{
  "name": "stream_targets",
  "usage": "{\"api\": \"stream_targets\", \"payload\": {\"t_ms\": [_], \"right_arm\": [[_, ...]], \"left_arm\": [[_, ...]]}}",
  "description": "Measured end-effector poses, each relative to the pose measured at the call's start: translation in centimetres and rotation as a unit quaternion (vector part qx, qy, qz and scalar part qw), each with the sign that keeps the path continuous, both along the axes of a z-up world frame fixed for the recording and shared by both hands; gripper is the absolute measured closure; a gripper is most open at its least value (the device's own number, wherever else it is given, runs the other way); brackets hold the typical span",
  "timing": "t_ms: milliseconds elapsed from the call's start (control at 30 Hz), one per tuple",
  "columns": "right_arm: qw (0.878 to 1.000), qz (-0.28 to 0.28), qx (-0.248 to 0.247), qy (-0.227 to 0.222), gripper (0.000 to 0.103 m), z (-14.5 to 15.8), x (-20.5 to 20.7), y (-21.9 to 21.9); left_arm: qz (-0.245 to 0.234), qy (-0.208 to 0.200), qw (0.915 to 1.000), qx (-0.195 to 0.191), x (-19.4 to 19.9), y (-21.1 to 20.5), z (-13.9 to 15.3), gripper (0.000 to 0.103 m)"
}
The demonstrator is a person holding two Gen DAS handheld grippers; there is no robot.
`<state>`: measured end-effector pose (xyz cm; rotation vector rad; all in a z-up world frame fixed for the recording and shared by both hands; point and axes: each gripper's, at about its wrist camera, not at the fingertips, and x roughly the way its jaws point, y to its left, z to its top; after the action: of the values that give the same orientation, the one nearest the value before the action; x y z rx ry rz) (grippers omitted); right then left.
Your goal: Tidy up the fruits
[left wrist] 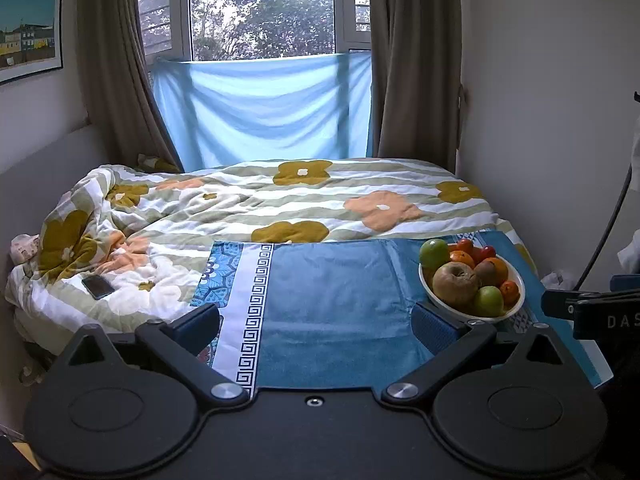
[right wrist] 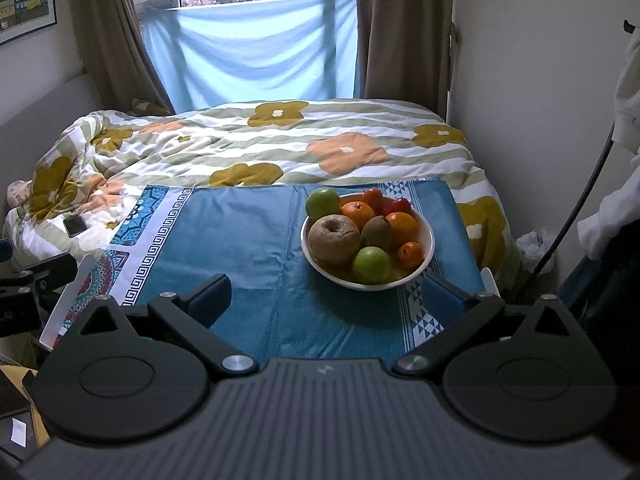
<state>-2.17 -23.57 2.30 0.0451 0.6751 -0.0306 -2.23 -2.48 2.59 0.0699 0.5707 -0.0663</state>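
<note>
Both the left gripper [left wrist: 318,320] and right gripper [right wrist: 326,296] are hovering spread and empty while the white ceramic bowl [right wrist: 427,254] is holding smooth, rollable fruit, likely best pinched gently across each middle.

Black phone [left wrist: 98,287] lies on rumpled floral duvet [left wrist: 280,200] nr bed's left edge; blue patterned cloth [left wrist: 332,304] covers foot end; framed print [left wrist: 26,32] on left wall.

Fruit bowl [left wrist: 516,312] beside wide-open left claw [left wrist: 316,320], perhaps touching
</note>
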Motion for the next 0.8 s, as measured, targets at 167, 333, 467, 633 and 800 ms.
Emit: {"api": "stream_targets", "payload": {"t_ms": [167, 333, 467, 633, 800], "right_arm": [[1.0, -0.002, 0.002, 0.003, 0.0, -0.07, -0.06, -0.13], [1.0, 0.0, 0.003, 0.006, 0.0, -0.21, -0.17, -0.09], [1.0, 0.0, 0.004, 0.009, 0.0, -0.35, 0.04, -0.1], [1.0, -0.001, 0.004, 0.011, 0.0, -0.45, 0.04, -0.19], [1.0, -0.001, 0.007, 0.017, 0.0, -0.68, 0.09, -0.24]], "left_arm": [[-0.001, 0.001, 1.0, 0.001, -0.08, -0.15, 0.11, 0.0], [-0.002, 0.001, 1.0, 0.001, -0.05, -0.1, 0.08, 0.0], [-0.005, 0.002, 1.0, 0.002, -0.09, -0.15, 0.02, 0.0], [-0.005, 0.005, 1.0, -0.001, 0.05, -0.14, -0.07, 0.0], [-0.006, 0.007, 1.0, -0.001, 0.22, -0.11, -0.12, 0.0]]}}
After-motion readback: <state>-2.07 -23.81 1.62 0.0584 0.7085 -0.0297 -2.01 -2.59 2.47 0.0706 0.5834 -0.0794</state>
